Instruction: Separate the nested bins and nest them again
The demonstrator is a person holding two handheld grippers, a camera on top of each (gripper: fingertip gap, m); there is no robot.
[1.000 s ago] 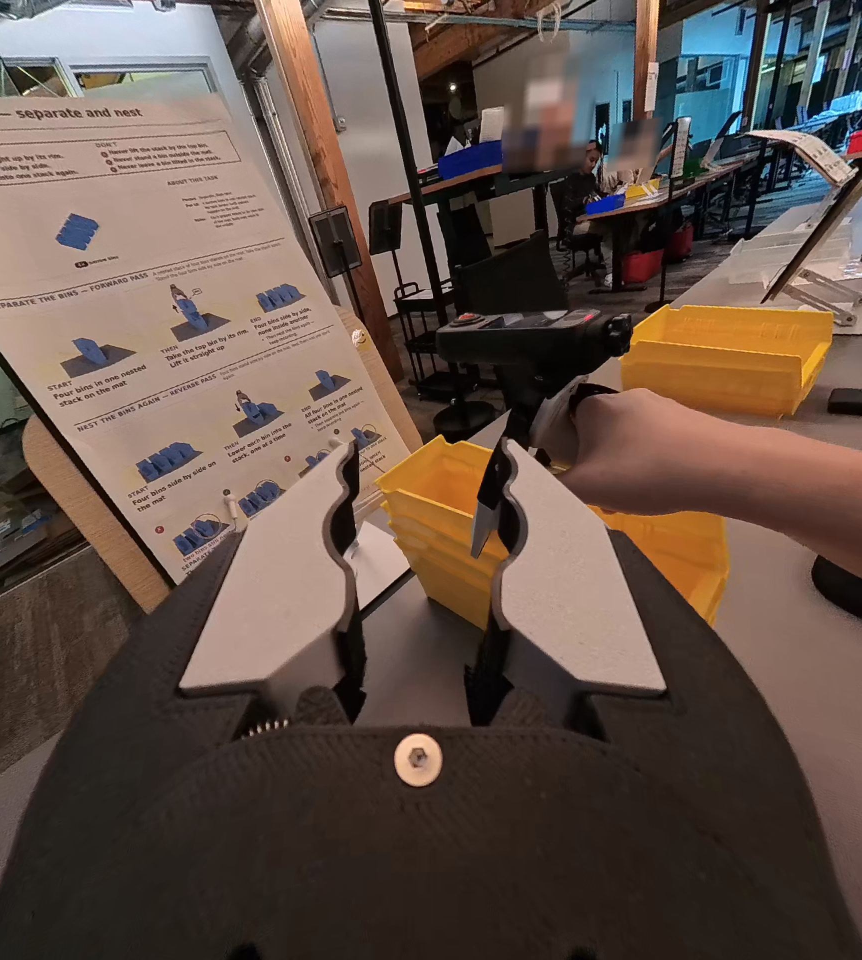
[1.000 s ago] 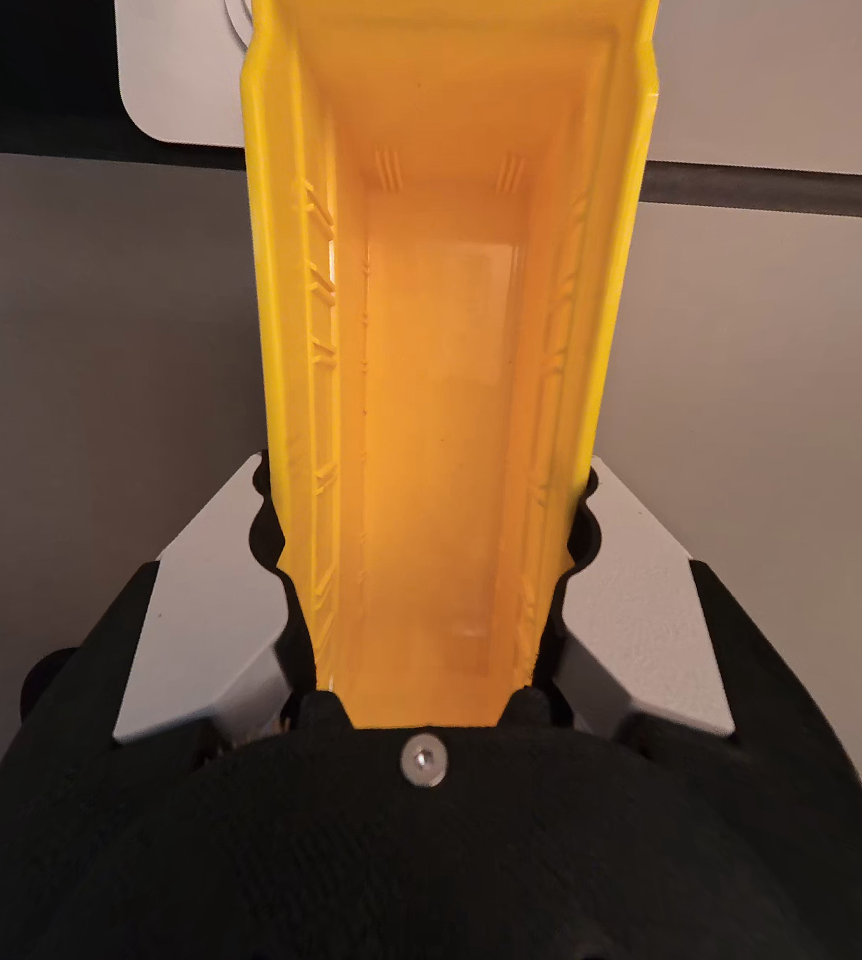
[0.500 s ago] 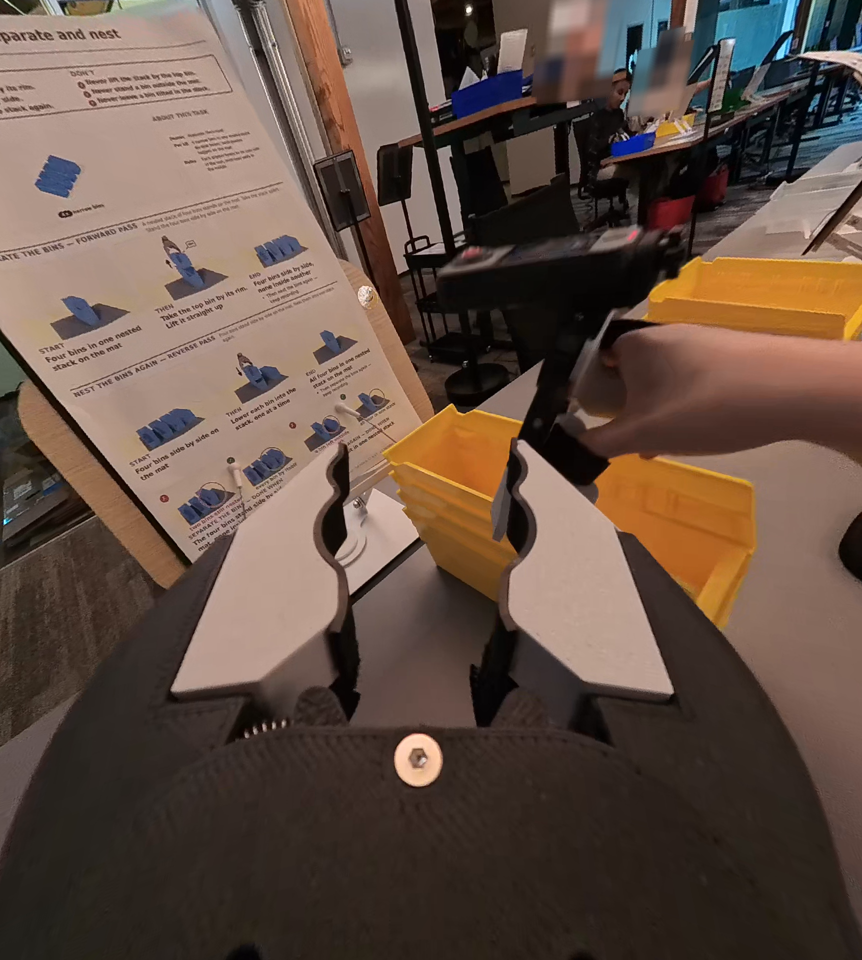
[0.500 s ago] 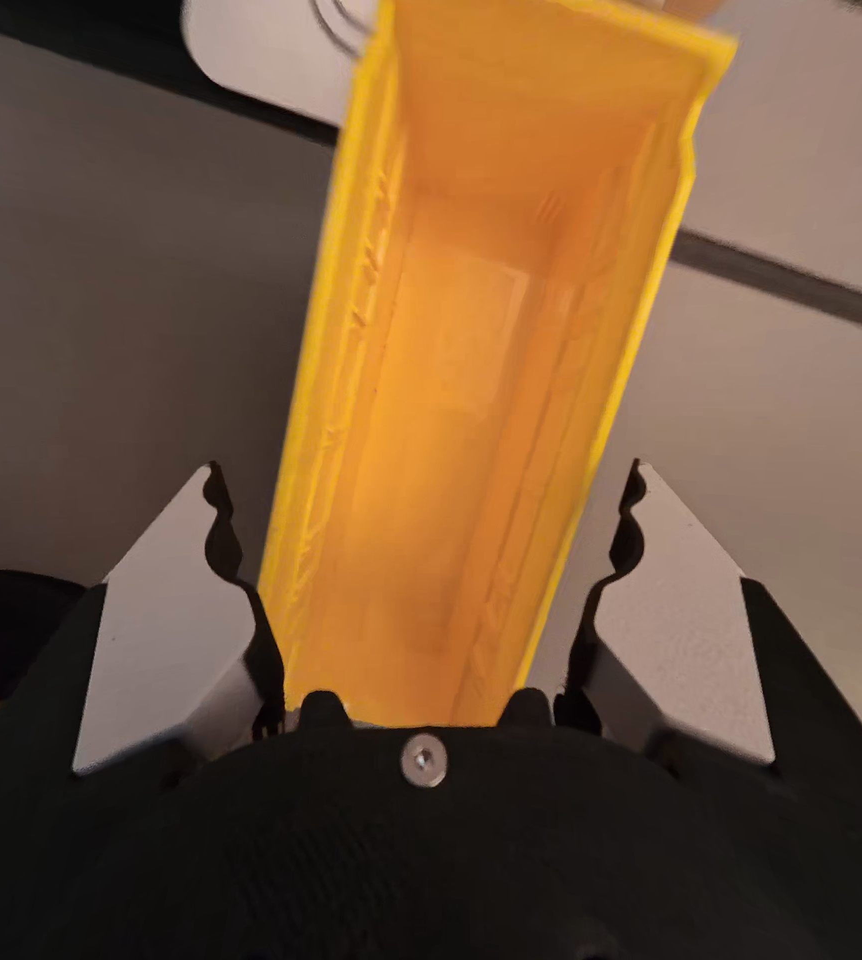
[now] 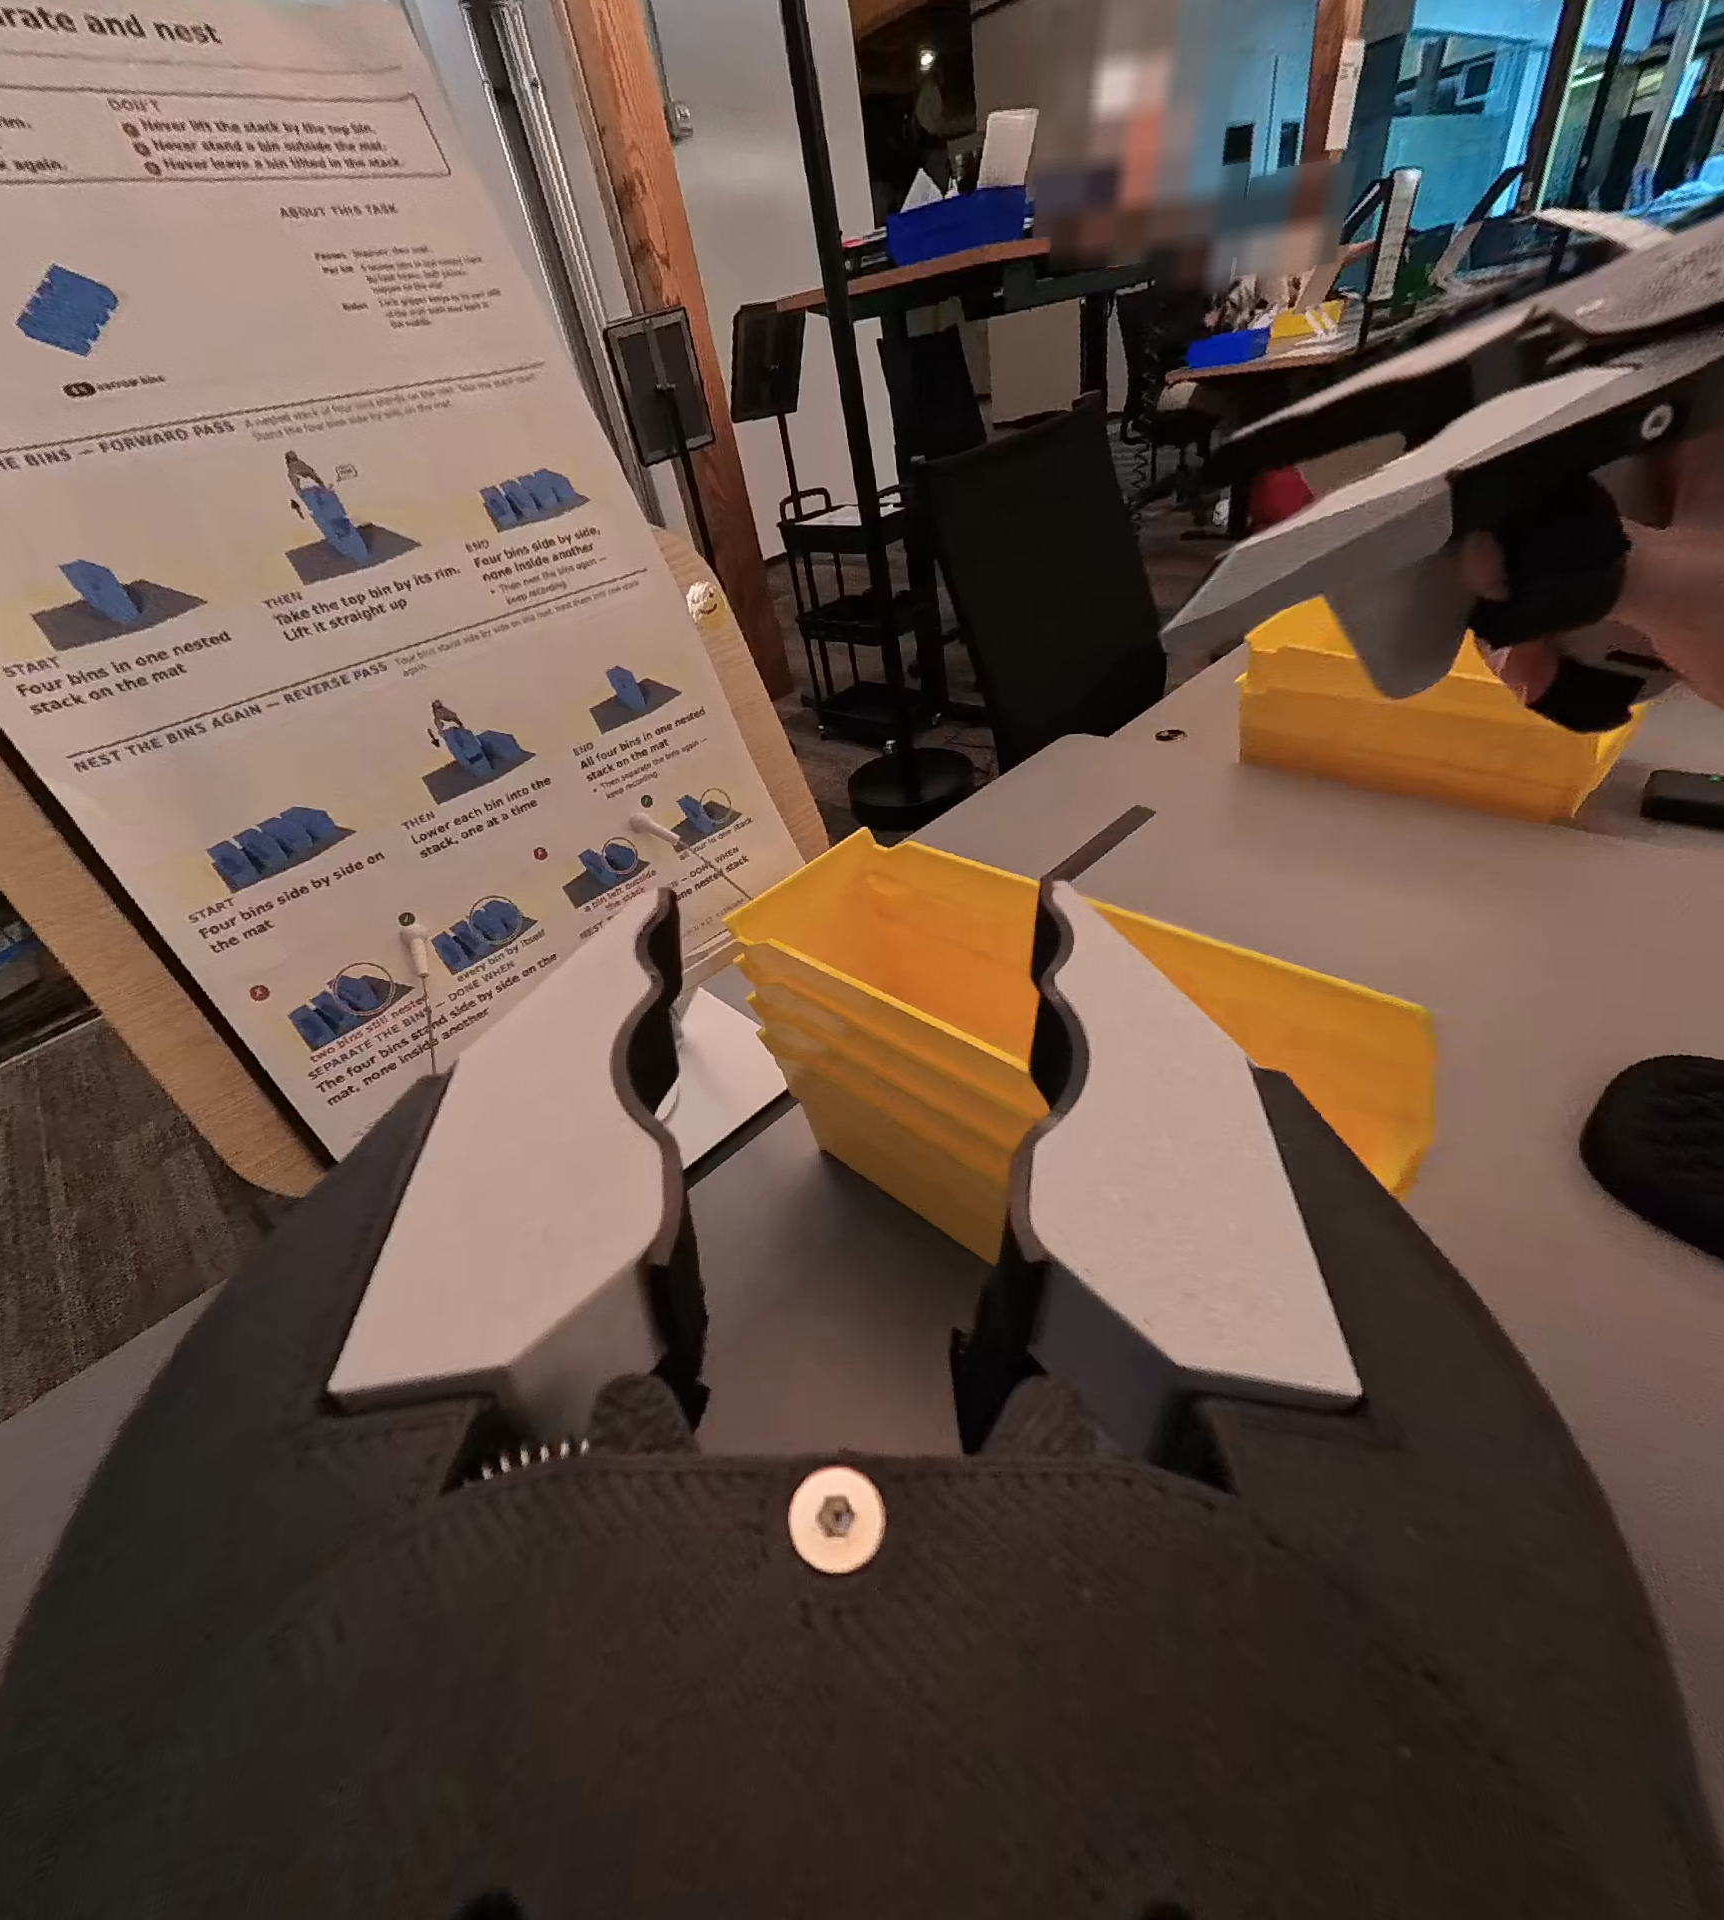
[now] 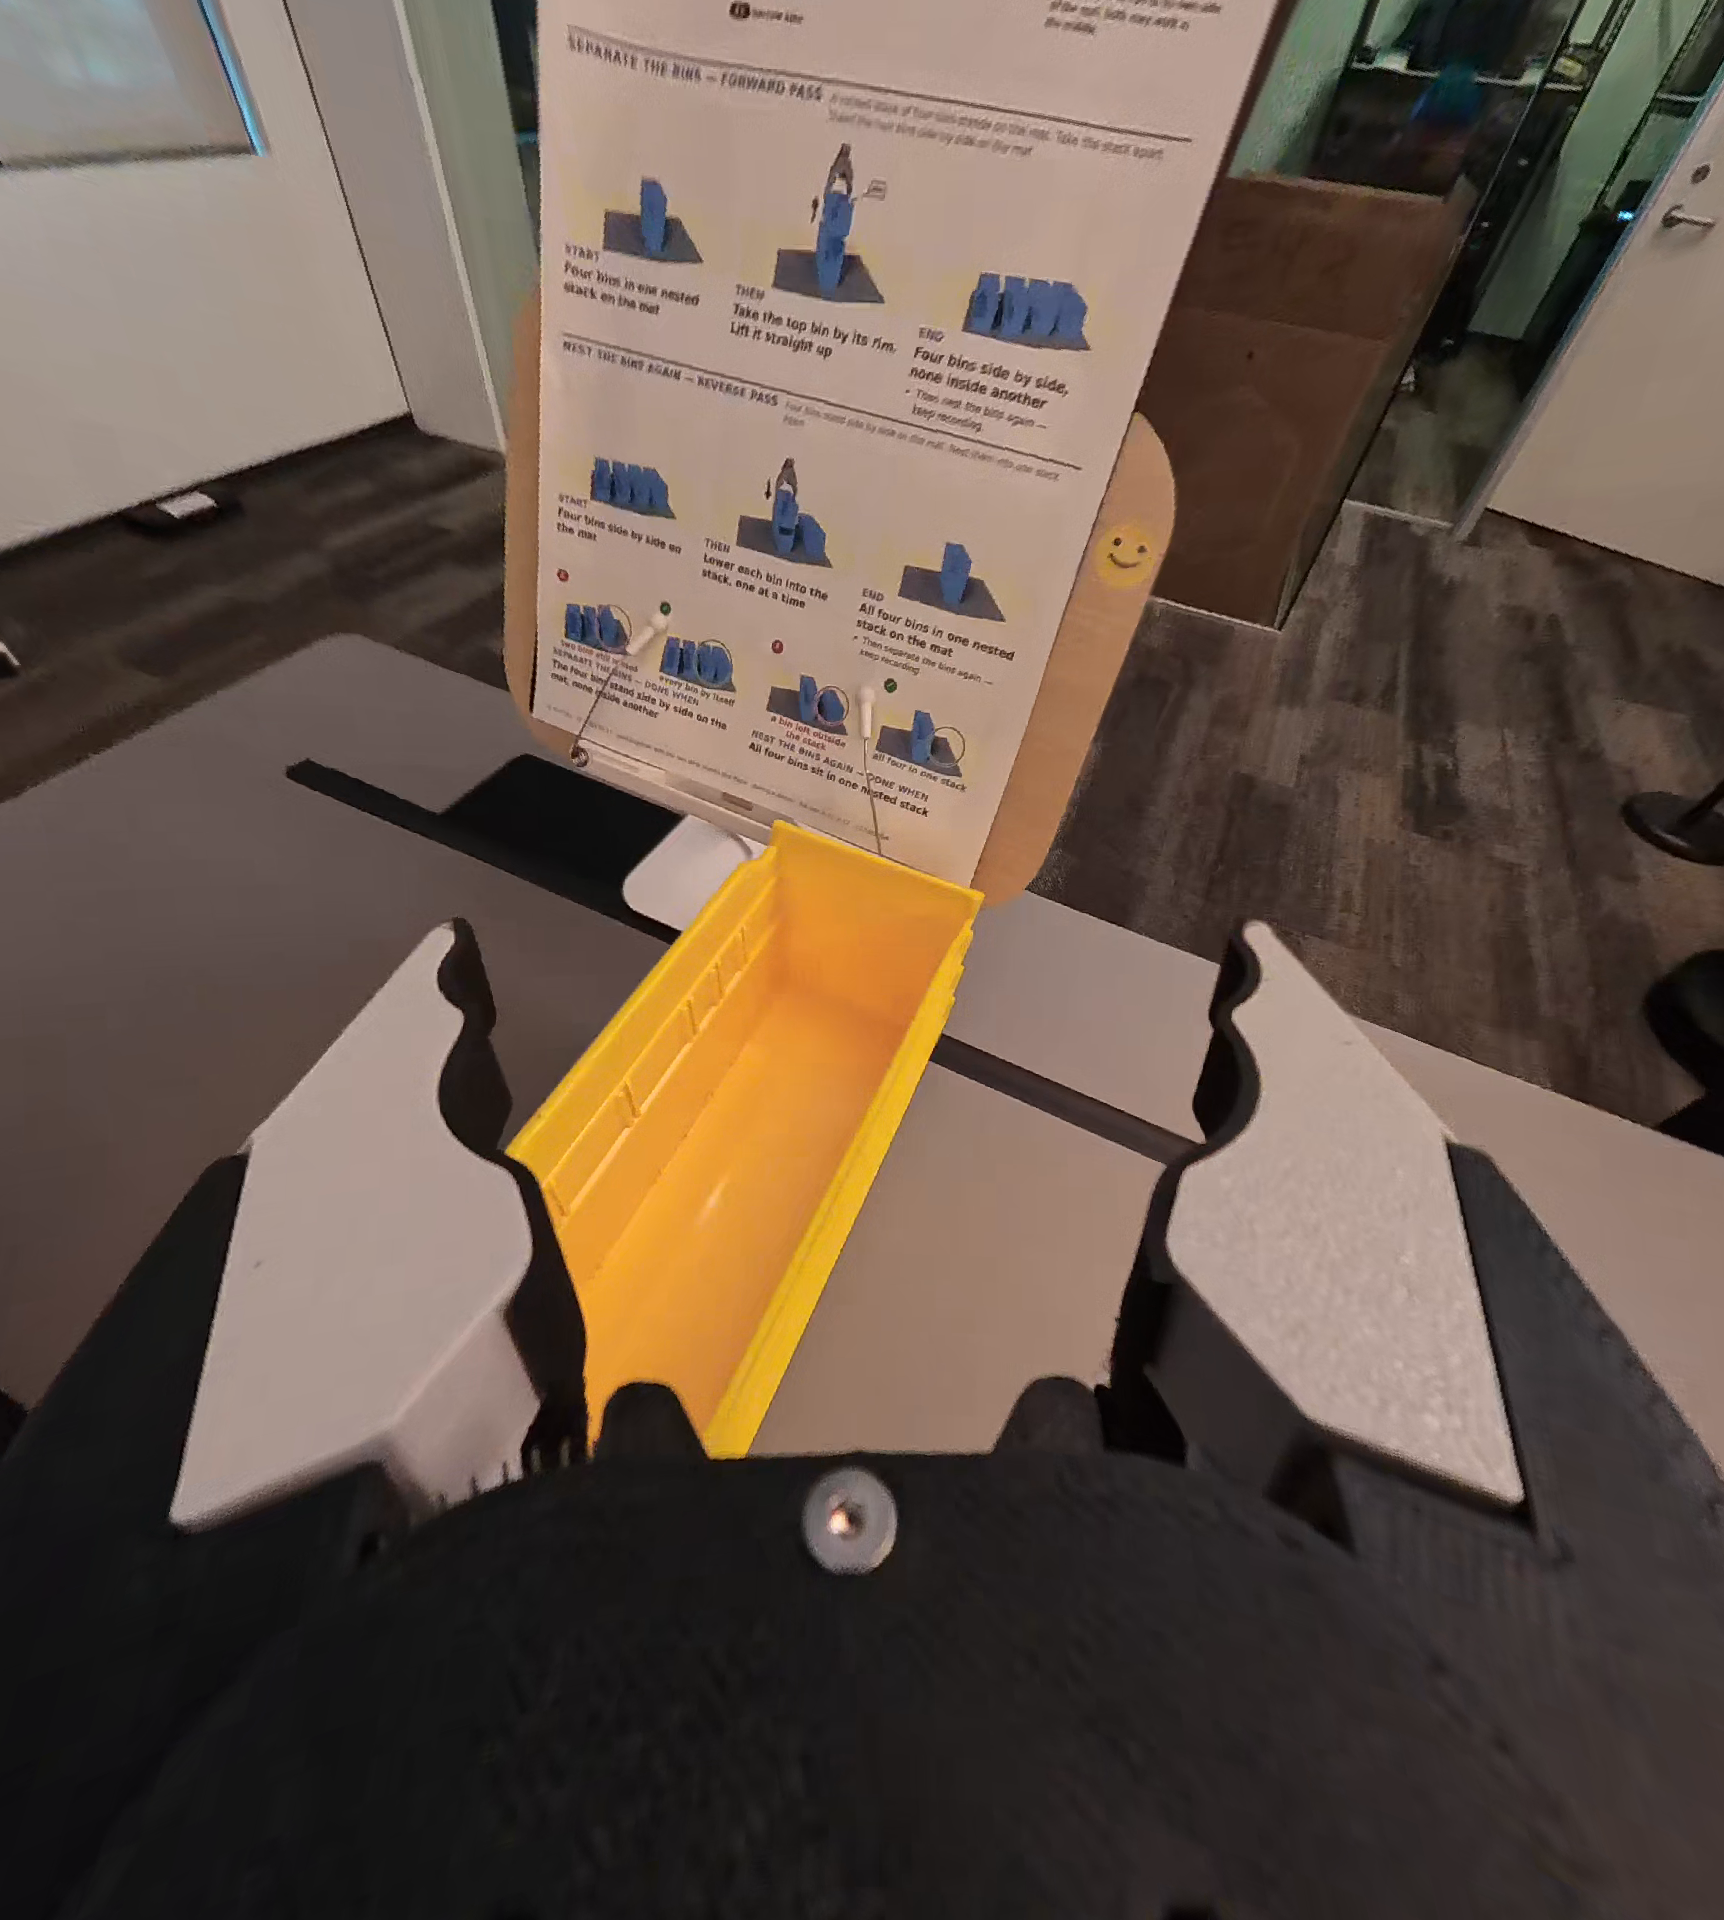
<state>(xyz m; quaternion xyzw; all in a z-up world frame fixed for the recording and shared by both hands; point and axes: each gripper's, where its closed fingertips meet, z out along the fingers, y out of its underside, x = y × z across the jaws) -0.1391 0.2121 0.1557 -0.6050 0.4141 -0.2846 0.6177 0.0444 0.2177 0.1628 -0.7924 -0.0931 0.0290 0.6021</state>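
1. Bins [image 6: 733,1122]: your nested yellow stack sits on the grey table [image 6: 162,883] at 12 o'clock; its near end hides behind your right gripper [image 6: 847,1039].
2. Fingers spread wide, touching nothing.
3. Your left gripper [image 5: 853,997] gapes too; its right finger [image 5: 1149,1122] covers part of the stack.

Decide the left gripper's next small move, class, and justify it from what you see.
Probably ease the left gripper forward to the nested yellow bins. Its jaws are open and empty, short of the stack's end, and the right gripper is open and raised clear.
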